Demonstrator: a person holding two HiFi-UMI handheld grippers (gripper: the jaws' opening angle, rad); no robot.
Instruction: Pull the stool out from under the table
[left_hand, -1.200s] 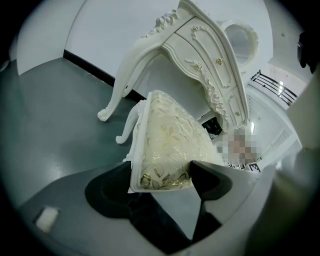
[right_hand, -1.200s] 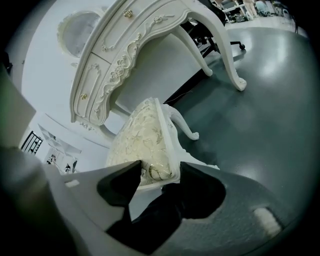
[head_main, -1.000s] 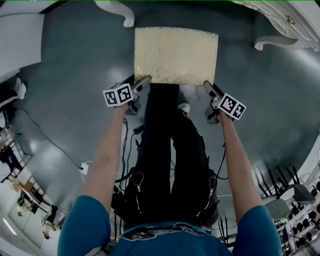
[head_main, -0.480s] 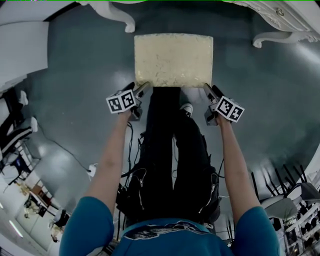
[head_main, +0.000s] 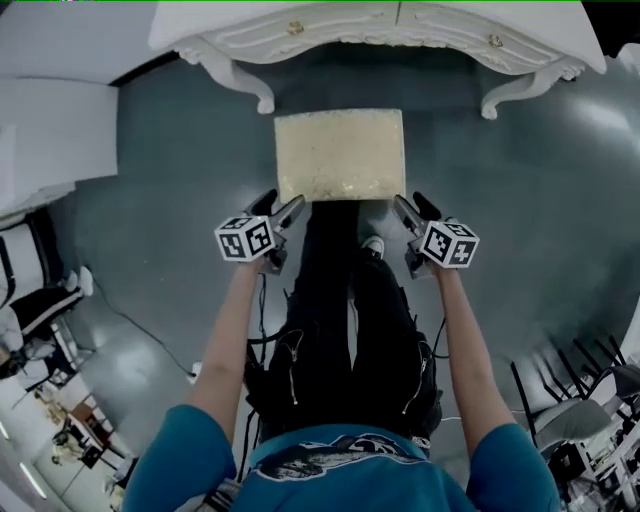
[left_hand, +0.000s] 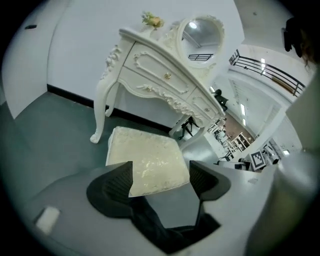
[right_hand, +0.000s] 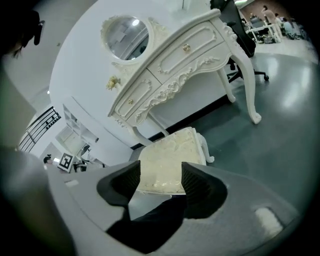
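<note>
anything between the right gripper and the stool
Nothing visible. The right gripper hangs open, empty, just above the near right corner of the stool, with only air between them. The person's legs stand behind the near edge, off that path.

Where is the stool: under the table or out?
Out. The stool stands whole on the floor, with a gap before the table.

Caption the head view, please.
Open, empty left tool, jaws just narrowing, and open right tool hover beside a cream stool before the white table.
</note>
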